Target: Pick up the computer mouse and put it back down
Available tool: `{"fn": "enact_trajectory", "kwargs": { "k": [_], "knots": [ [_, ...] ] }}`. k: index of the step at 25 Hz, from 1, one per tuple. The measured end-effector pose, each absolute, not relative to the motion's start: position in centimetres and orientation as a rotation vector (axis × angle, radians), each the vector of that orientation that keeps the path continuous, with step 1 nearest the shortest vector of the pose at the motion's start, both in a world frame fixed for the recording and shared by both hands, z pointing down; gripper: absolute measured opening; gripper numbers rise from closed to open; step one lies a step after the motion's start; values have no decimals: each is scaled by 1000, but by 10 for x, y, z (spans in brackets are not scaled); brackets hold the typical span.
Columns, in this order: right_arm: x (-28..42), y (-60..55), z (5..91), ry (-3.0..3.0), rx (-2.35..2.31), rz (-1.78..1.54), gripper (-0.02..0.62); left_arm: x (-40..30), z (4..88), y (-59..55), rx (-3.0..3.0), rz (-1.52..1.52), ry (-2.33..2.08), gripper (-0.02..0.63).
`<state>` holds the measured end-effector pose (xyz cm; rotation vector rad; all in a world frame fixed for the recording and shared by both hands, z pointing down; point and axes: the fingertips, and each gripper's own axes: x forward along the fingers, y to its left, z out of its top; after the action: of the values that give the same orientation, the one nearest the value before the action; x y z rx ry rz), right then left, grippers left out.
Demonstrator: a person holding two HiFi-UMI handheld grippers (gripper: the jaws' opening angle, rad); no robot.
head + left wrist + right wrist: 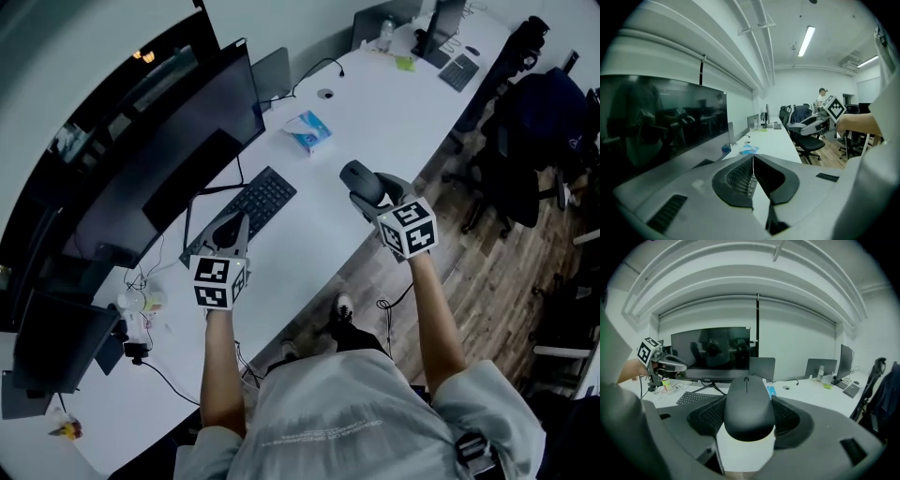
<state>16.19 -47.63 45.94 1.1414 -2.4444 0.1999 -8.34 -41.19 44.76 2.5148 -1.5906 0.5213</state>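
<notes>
A black computer mouse (748,406) sits clamped between the jaws of my right gripper (749,416), lifted above the white desk (375,112). In the head view the same mouse (360,180) pokes out ahead of the right gripper (367,190) over the desk's near edge. My left gripper (231,230) hovers over the near end of the black keyboard (246,210), jaws pressed together with nothing between them. In the left gripper view the left gripper (753,173) shows its pads meeting along a thin line.
A wide dark monitor (159,159) stands behind the keyboard, with a second screen (52,347) at the lower left. A blue packet (307,131) lies on the desk. Small bottles and cables (141,314) cluster at the left. Office chairs (534,141) stand on the wooden floor to the right.
</notes>
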Motion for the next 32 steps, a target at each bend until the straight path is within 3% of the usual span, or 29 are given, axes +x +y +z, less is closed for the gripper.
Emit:
{"fn": "enact_trajectory", "kwargs": {
  "k": [20, 32],
  "knots": [
    [100, -592, 635, -2387, 597, 365, 294, -92, 553, -458, 2094, 607, -1720, 14],
    [54, -615, 682, -2344, 427, 324, 294, -102, 589, -459, 1951, 629, -1728, 14]
  ]
}}
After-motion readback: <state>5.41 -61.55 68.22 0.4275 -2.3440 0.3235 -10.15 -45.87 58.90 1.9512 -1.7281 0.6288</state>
